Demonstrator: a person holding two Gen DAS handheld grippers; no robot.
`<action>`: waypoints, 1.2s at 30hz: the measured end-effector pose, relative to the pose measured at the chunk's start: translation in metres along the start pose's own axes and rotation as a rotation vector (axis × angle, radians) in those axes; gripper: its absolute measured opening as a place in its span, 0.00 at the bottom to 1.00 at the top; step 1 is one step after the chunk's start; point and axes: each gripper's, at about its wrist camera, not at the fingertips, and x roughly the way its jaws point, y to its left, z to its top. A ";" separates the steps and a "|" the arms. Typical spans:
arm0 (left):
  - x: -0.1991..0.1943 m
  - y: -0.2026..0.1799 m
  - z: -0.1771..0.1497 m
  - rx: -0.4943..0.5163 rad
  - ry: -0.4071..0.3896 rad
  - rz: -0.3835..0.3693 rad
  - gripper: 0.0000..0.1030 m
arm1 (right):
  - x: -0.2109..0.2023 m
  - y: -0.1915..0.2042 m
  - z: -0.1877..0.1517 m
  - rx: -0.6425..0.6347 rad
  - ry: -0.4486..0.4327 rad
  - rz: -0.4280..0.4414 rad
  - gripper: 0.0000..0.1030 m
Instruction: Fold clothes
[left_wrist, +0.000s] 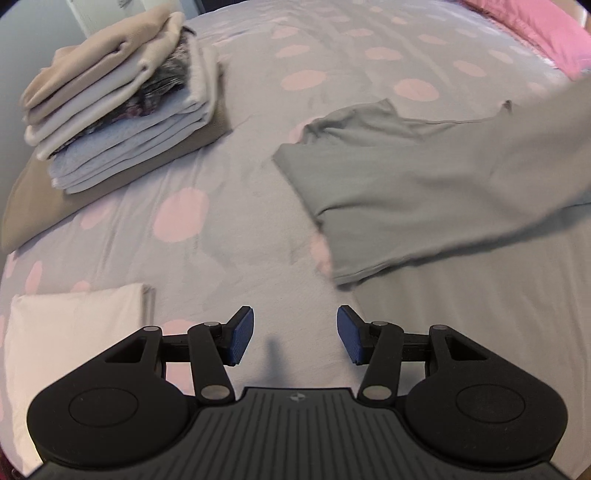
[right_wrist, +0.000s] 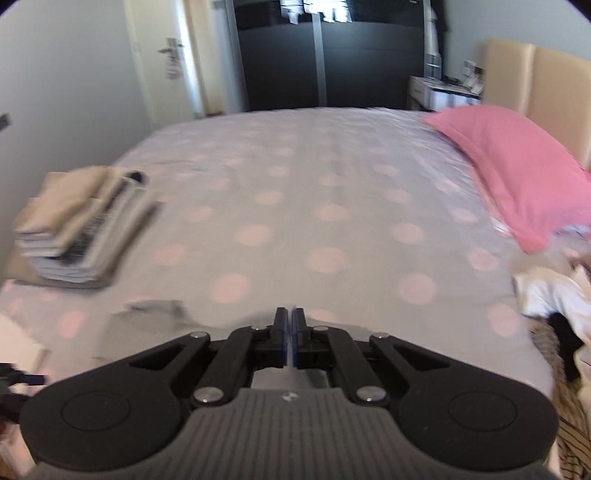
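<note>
The right gripper (right_wrist: 289, 334) is pinched tight on the grey garment (left_wrist: 424, 177), lifting one side off the bed (left_wrist: 240, 229) for a fold; the left gripper (left_wrist: 295, 336) waits empty, jaws wide apart.

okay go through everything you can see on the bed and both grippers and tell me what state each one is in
Left gripper: open, empty, above the bedsheet.
Right gripper: shut on the grey garment.
Grey garment: partly folded, right end lifted.
Stack of clothes: folded, piled.
White cloth: folded flat.
Pink pillow: lying by the headboard.
Unfolded clothes: heaped, crumpled.
</note>
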 end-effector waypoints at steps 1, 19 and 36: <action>0.001 -0.002 0.000 0.010 -0.004 -0.013 0.47 | 0.009 -0.008 -0.004 0.012 0.011 -0.016 0.03; 0.045 0.039 0.064 -0.119 -0.006 -0.054 0.47 | 0.122 -0.065 -0.063 0.134 0.256 0.026 0.24; 0.054 0.061 0.095 -0.226 -0.078 -0.053 0.47 | 0.104 -0.068 -0.044 0.104 0.203 0.026 0.02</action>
